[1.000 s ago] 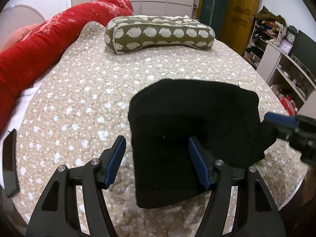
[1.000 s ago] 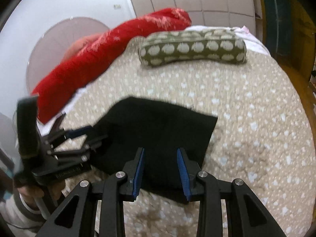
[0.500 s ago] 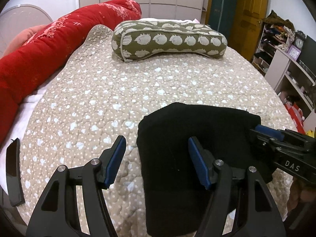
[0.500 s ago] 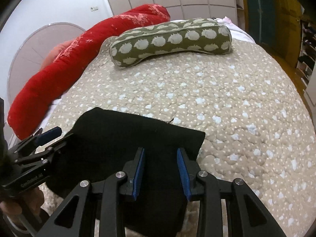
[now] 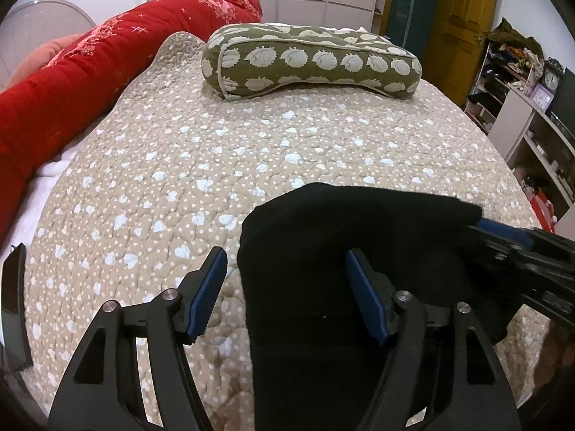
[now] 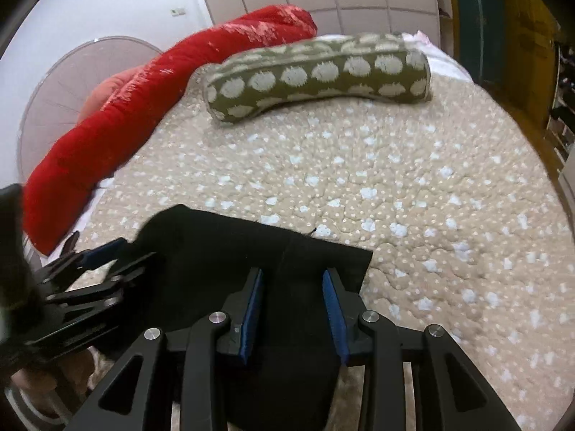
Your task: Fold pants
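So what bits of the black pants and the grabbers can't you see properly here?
- Pants: near end cut off by the bottom edge, left wrist view.
- Right gripper: whether it pinches cloth is unclear; black on black.
- Left gripper: blurred, right wrist view.

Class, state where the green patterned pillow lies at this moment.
In both wrist views the green patterned pillow lies at the far end of the quilted bedspread, just right of the red duvet and well beyond the black pants.

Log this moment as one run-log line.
stage: folding | item: folded black fabric pants on beige quilted bedspread | left gripper: open | right gripper: open
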Demonstrator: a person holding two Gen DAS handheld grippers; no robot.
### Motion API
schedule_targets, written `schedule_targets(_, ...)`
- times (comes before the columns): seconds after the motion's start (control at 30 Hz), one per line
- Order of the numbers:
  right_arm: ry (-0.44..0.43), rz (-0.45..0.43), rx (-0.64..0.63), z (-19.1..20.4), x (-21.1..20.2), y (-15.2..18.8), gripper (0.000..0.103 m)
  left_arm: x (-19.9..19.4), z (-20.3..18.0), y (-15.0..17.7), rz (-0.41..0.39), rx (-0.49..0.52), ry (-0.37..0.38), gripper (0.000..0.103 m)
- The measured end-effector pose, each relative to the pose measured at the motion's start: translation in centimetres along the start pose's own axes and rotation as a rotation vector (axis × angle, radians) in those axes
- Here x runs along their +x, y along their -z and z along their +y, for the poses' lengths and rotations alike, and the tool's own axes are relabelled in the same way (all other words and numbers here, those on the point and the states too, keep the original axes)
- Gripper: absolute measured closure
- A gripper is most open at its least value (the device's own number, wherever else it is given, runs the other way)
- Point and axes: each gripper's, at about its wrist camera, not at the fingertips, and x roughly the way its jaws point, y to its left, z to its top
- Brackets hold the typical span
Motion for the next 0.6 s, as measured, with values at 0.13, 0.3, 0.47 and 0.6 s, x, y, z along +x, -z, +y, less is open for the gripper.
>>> schedule_targets(0.13,-0.028,-0.025,-0.059,1.6,-2.7,1.3,0.070,-0.2,0.0,0.3,0.001,-0.005,-0.003,0.034)
schedule_targets(0.3,-0.020,0.020,-0.073,2.2,-3.1,4.4,0.070,-0.4,-0.2,0.7,-0.002,-0.003,-0.008,0.034)
schedule_targets(0.47,-0.019,0.001,-0.069,1.8,-2.4,5.9,0.068,-0.5,-0.5,0.8,0.002,-0.001,-0.016,0.031)
schedule_targets(0.6,-0.046,0.012,-0.033,1.5,-2.9,5.0,0.067,-0.7,-0.5,0.9,0.014,-0.006,-0.022,0.030)
